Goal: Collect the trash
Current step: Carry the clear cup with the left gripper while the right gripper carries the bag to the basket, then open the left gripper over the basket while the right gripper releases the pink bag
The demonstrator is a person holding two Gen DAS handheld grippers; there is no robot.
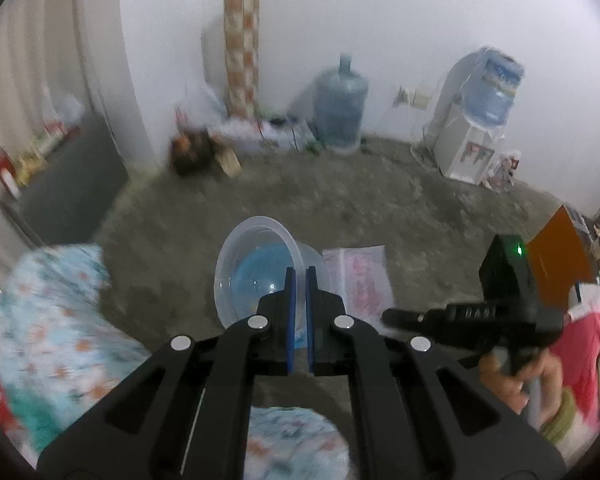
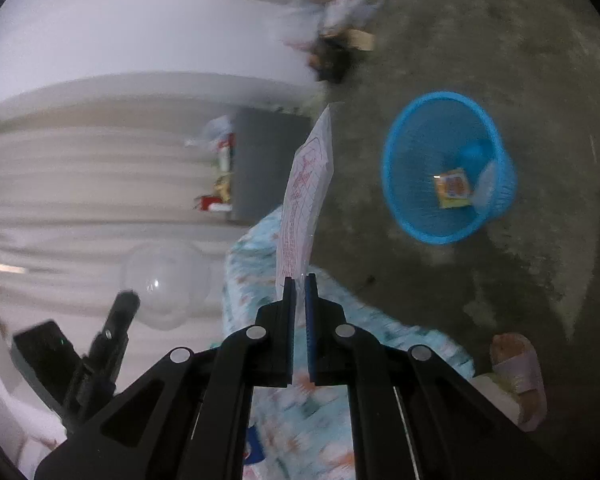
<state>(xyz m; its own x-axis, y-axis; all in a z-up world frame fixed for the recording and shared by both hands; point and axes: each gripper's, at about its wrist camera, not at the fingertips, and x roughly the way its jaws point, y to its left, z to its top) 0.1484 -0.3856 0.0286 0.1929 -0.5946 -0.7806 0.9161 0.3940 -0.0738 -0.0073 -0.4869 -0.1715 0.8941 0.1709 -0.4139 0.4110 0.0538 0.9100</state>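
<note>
Left gripper [image 1: 300, 276]: blue-padded fingers drawn narrow, clamped on the rim of a clear round plastic container [image 1: 260, 268], held out over grey concrete floor [image 1: 380, 192]; blue tint visible through the container's bottom

Same container seen from right wrist as a clear dome [image 2: 166, 280] ahead of the left tool, against pale curtain [image 2: 80, 184]

Right gripper [image 2: 299, 284]: fingers nearly together, pinching lower edge of a flat white plastic wrapper with pink print [image 2: 306, 196], standing edge-on above the pads

From left wrist, same wrapper [image 1: 358, 278] just right of the container, with right tool's black body [image 1: 504, 304] and a hand [image 1: 516, 380] on its grip further right

Round blue plastic mesh basket [image 2: 400, 184] on the floor, right of wrapper and well apart from it; inside, a small yellow-orange packet [image 2: 453, 188] and a pale item beside it, too blurred to name

Light blue floral fabric [image 2: 296, 412] below both tools; sandalled foot [image 2: 518, 372] on the floor at lower right

Far wall: large blue water jug [image 1: 342, 104], white dispenser with bottle on top [image 1: 472, 136], tall patterned column of boxes [image 1: 241, 48], low clutter along the base, much of it blurred
</note>
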